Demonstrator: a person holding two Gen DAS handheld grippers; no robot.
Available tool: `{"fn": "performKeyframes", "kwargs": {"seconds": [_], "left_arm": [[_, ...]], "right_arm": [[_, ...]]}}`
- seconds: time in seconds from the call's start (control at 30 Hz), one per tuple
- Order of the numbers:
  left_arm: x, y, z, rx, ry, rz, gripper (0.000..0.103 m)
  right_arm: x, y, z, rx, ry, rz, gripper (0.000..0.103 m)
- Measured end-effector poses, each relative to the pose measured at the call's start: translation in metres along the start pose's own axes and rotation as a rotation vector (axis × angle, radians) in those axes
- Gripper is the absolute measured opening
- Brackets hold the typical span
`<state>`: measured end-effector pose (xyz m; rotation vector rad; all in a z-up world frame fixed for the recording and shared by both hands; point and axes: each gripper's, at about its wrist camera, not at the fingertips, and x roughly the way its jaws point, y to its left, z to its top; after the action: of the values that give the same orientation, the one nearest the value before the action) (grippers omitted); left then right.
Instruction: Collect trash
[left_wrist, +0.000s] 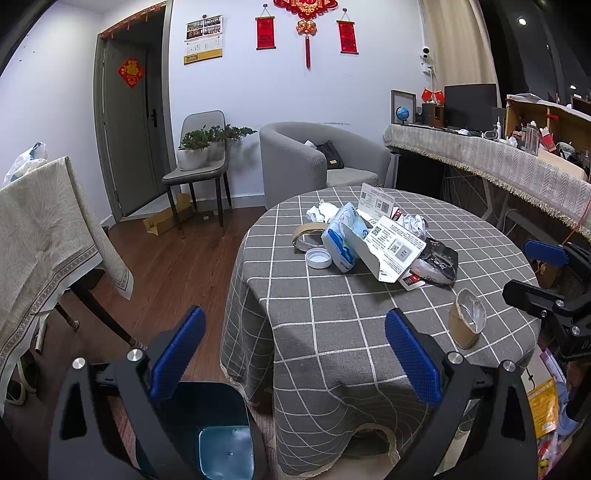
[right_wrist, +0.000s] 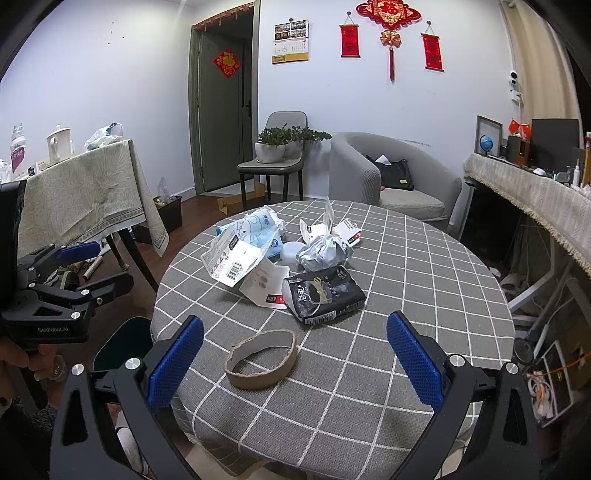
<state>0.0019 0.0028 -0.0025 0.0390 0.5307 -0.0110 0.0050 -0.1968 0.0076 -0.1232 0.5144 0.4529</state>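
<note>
A round table with a grey checked cloth (right_wrist: 424, 266) holds a pile of trash: a black snack bag (right_wrist: 325, 293), white packaging cards (right_wrist: 264, 284), a blue-white tissue pack (right_wrist: 258, 230), crumpled foil (right_wrist: 323, 253) and a white lid (left_wrist: 318, 257). A cardboard tape ring (right_wrist: 262, 358) lies nearest the right gripper (right_wrist: 295, 360), which is open and empty just in front of it. The left gripper (left_wrist: 295, 354) is open and empty, off the table's edge above a dark teal bin (left_wrist: 225, 443). The same ring (left_wrist: 467, 321) lies on the cloth to its right.
A cloth-covered side table (right_wrist: 85, 192) stands at left with a mug and bags. A grey chair with a potted plant (right_wrist: 271, 147), a grey armchair (right_wrist: 399, 177) and a long covered counter (right_wrist: 535, 192) stand behind. Wood floor lies between.
</note>
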Motion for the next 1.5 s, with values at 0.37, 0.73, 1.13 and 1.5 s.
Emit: {"fn": "performKeyframes", "kwargs": {"seconds": [0.37, 0.73, 1.13, 1.5], "left_arm": [[-0.0006, -0.0062, -0.0005, -0.002, -0.001, -0.002, 0.099], [-0.0016, -0.0061, -0.0012, -0.002, 0.003, -0.004, 0.099], [-0.0013, -0.006, -0.0011, -0.002, 0.004, -0.004, 0.099], [-0.0007, -0.007, -0.0013, 0.001, 0.006, -0.011, 0.099]], "right_arm": [[0.0038, 0.0047, -0.0025, -0.003, 0.002, 0.003, 0.1], [0.0047, 0.0032, -0.0038, -0.001, 0.002, 0.007, 0.1], [0.005, 0.0037, -0.0038, -0.002, 0.003, 0.008, 0.1], [0.0046, 0.0025, -0.0032, 0.0, 0.005, 0.008, 0.1]]}}
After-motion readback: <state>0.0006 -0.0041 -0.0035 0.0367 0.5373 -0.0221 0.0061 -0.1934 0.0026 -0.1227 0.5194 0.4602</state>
